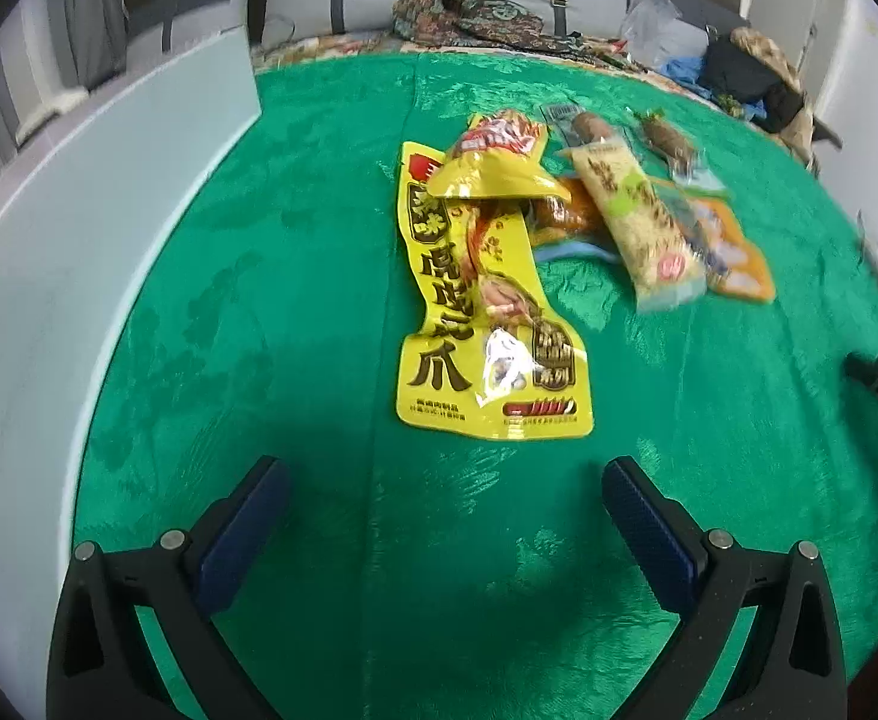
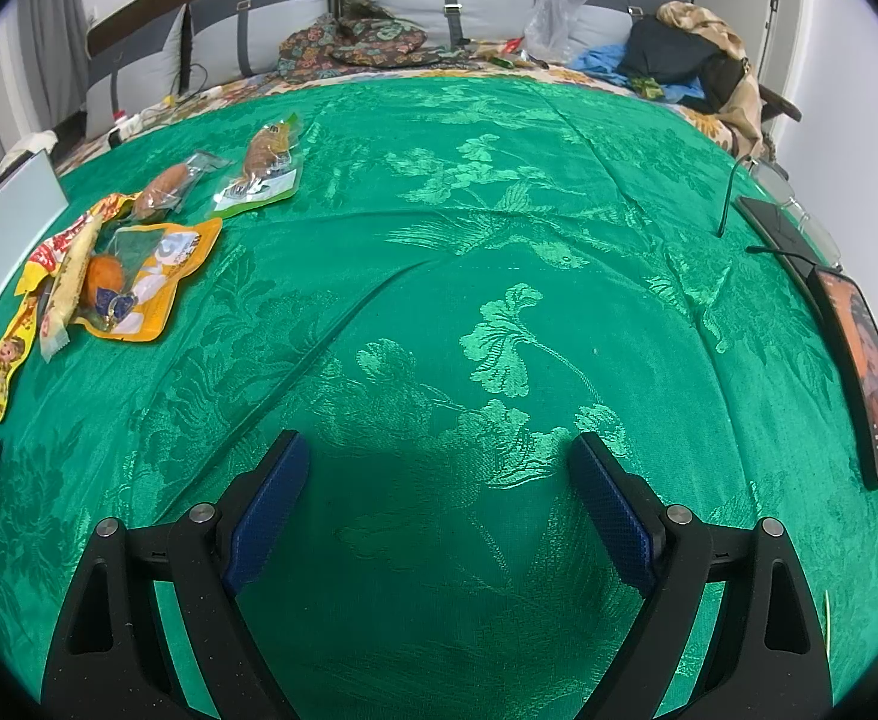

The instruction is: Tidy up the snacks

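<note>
We hold the left gripper (image 1: 445, 474) and the right gripper (image 2: 439, 450) spread, gripping nothing, over the green cloth (image 2: 499, 180). The snack pile (image 1: 559, 210) overlaps, blurred; the long yellow packet (image 1: 481, 300) lies nearest.

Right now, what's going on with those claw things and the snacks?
Left gripper open, empty. Right gripper open, empty. Long yellow foil snack packet just ahead of left, untouched on green patterned cloth. Nothing between.

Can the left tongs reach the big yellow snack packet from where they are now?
Probably yes. The left tongs are open and point at the big yellow packet, with only bare green cloth between them. A smaller yellow packet lies over its far end; the near end is free.
</note>
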`<state>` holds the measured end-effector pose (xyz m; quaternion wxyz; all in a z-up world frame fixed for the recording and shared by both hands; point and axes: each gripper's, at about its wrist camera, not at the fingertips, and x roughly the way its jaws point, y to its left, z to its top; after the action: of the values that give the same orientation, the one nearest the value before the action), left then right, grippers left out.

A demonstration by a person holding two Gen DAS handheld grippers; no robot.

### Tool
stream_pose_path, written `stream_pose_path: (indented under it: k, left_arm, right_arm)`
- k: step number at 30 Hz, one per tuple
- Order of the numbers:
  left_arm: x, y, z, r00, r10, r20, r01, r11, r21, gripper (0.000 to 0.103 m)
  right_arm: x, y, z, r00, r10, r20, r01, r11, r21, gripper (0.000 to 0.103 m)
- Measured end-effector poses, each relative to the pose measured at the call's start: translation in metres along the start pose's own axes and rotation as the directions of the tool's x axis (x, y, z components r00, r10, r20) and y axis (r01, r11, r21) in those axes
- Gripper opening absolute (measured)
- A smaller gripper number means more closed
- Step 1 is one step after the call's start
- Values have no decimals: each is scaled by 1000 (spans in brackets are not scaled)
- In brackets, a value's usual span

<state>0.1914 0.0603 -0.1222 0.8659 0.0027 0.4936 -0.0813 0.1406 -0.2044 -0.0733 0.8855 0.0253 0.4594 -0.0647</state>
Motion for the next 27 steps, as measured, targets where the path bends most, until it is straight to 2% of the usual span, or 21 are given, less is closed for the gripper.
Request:
stream_pose_path:
  k: [5,6,9,12,13,14,15,16,20,23,26,27]
  left_arm:
    - [-11,11,42,998,-49,50,53,995,-86,103]
    - [-6,10,51,998,-59,33,61,994,-92,103]
    - [23,0,72,994,-59,-87,55,997,-55,103]
    - [41,-11,78,991,33,-131,-30,999,26,100]
    - [45,-12,77,989,43,-144,-38,998,40,96]
    - [45,-13,75,988,42,-147,-35,998,48,82]
    - [40,-14,72,992,51,-119,-43,997,68,59]
    - [33,-13,69,995,24,-94,-16,997,75,50]
    - [15,1,49,994,-32,-109,37,998,43,50]
    - [-10,20,21,991,-56,-120,55,998,-15,50]
    - [-28,31,-6,988,-81,-129,79,997,-26,51]
    - [-32,31,-12,988,-85,-126,83,996,-20,54]
  right_arm:
    - [0,0,0,1000,0,0,0,1000,0,91]
    - [0,0,0,1000,0,0,0,1000,0,91]
    - [0,0,0,1000,0,0,0,1000,1,91]
    - [0,0,0,1000,0,0,0,1000,1,91]
    - [0,0,0,1000,0,0,0,1000,1,91]
    - [0,0,0,1000,0,0,0,1000,1,91]
    - [0,0,0,1000,0,0,0,1000,1,91]
    - [0,0,0,1000,0,0,0,1000,1,91]
    - [0,0,0,1000,0,0,0,1000,1,91]
    - [0,0,0,1000,0,0,0,1000,1,91]
    - [0,0,0,1000,0,0,0,1000,1,91]
    - [0,0,0,1000,0,0,0,1000,1,91]
